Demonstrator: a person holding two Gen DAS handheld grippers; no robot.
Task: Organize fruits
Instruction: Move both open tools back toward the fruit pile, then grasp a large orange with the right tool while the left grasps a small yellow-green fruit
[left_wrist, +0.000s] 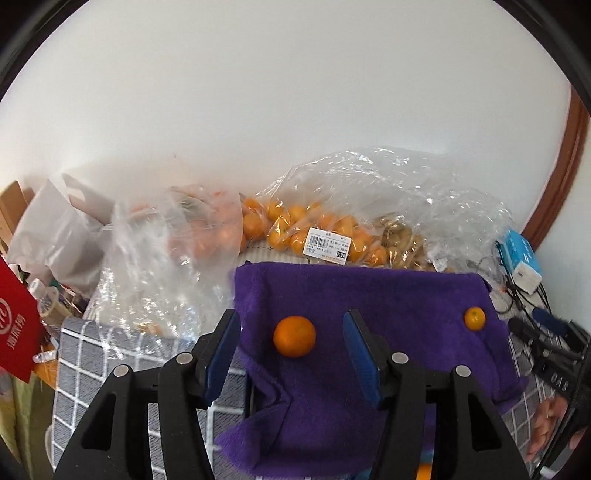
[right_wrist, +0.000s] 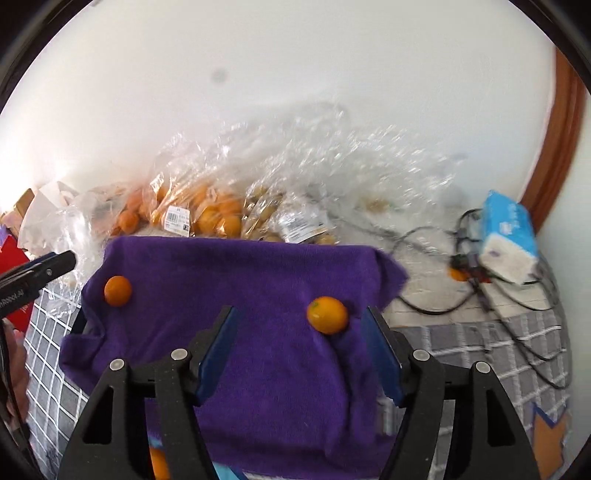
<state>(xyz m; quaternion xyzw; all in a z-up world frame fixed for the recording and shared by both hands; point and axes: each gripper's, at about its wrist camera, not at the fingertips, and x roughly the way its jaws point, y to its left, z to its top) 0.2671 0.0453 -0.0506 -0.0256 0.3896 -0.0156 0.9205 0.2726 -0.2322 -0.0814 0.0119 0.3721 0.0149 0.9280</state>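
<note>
Left gripper fingers spread wide, empty, flanking the larger mandarin. Right gripper likewise wide and empty, the smaller kumquat between its fingers. Both fruits, two in all, rest apart on one purple towel; bagged oranges lie behind.

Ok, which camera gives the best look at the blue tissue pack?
The right wrist view: the blue tissue pack appears large, lying among cables beside the purple towel. The left wrist view shows it only small and squeezed against the frame's edge.
</note>
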